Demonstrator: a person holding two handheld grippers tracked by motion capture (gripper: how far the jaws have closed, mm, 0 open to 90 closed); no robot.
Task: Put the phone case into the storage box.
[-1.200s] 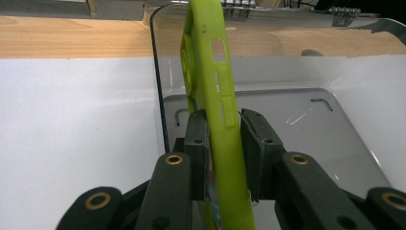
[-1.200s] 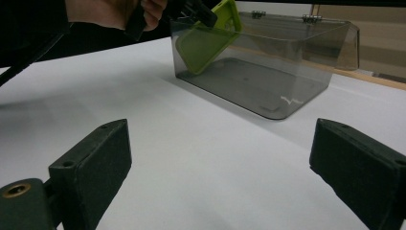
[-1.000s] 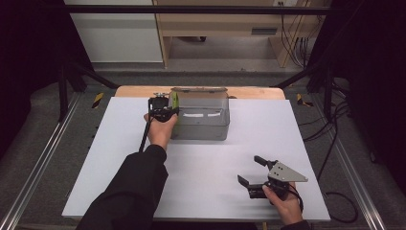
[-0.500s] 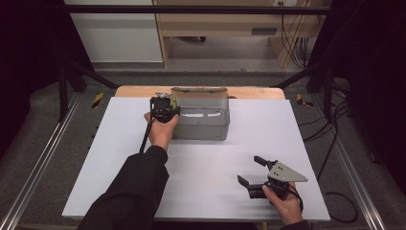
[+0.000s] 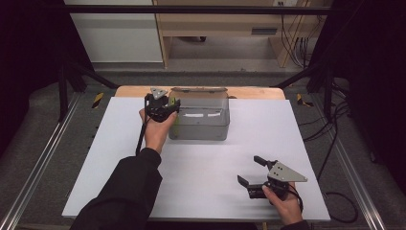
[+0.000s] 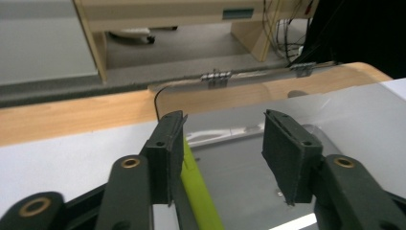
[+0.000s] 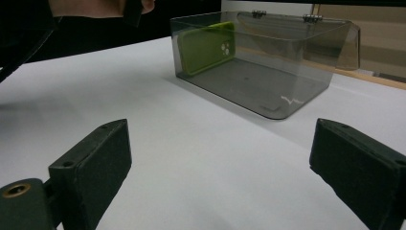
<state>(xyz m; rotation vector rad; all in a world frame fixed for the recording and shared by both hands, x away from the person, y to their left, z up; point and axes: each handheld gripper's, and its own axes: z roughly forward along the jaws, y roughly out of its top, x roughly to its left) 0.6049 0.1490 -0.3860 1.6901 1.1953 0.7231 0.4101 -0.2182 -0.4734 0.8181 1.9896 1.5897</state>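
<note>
Green phone case (image 7: 206,45) leaning inside clear box (image 5: 201,117); left gripper (image 5: 165,106) fingers just opening, released; right gripper (image 5: 256,172) fingers spread, empty.

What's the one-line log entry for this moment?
left gripper: jaws just opening, off green phone case | case: leaning inside clear box | right gripper: open, idle

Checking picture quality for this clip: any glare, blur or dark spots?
High view: dark surroundings, bright table, faint hand shadows. Left gripper view: near jaws soft, white glare streaks on the clear box. Right gripper view: jaws blurred, box and green phone case sharp.
</note>
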